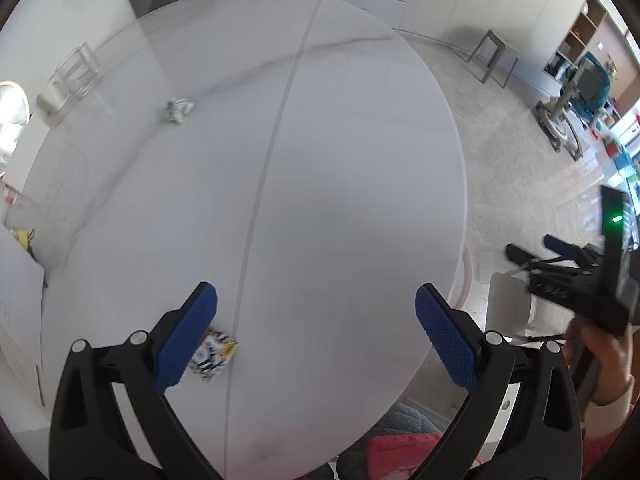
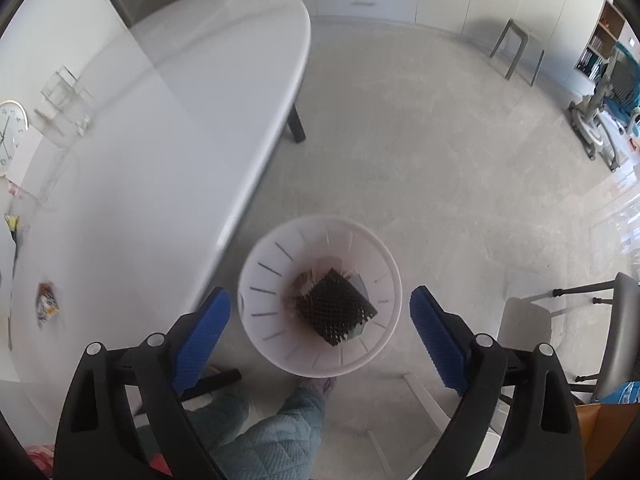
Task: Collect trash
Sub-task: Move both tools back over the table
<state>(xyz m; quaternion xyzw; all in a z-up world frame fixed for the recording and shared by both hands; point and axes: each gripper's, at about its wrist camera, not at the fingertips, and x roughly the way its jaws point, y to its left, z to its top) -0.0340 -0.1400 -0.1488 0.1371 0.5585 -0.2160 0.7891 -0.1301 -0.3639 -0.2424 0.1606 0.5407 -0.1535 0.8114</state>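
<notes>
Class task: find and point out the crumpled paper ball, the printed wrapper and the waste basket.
Paper ball (image 1: 179,110), left wrist view, its middle.
Wrapper (image 1: 212,354), left wrist view, its patterned face.
Waste basket (image 2: 276,264), right wrist view, its inner wall.

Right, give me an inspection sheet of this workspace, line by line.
Surface: white oval table, marble-look, with a seam running along it.
Job's things: crumpled pale scrap far on the table; printed wrapper near the left gripper; white slotted bin on the floor beside the table, with a dark bumpy piece inside.
Clutter: clear glass items at the table's far edge.
Grippers: left gripper above the table, jaws open and empty; right gripper above the bin, jaws open and empty.
Cables: nothing seen.
Surroundings: pale floor, white cabinets, grey stool, wall clock, chair.
</notes>
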